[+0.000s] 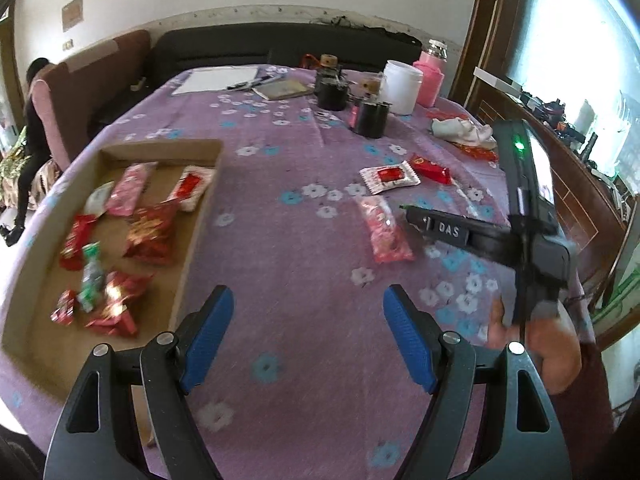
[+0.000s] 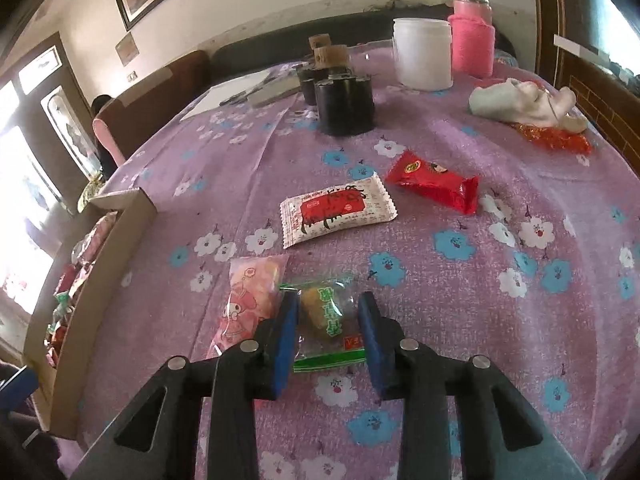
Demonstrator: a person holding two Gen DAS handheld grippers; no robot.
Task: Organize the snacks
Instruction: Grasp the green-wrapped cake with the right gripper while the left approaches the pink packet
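Observation:
A shallow cardboard tray [image 1: 202, 216] on the left of the purple tablecloth holds several red, pink and green snack packets. My left gripper [image 1: 308, 300] is open and empty, above the cloth just right of the tray. My right gripper [image 2: 328, 308] is open, its blue pads [image 2: 286, 344] on either side of a clear green-printed snack packet [image 2: 326, 316] lying on the cloth. A pink packet [image 2: 250, 300] lies just left of it, also in the left view [image 1: 384, 234]. Beyond lie a white-and-red packet [image 2: 336, 210] and a red packet [image 2: 434, 182].
Black cylinders [image 2: 344, 100], a white jar [image 2: 422, 54], a pink-sleeved flask [image 2: 472, 38] and papers stand at the far side. A crumpled cloth [image 2: 524, 102] on red wrappers lies far right. A wooden cabinet [image 1: 560, 168] borders the table's right edge.

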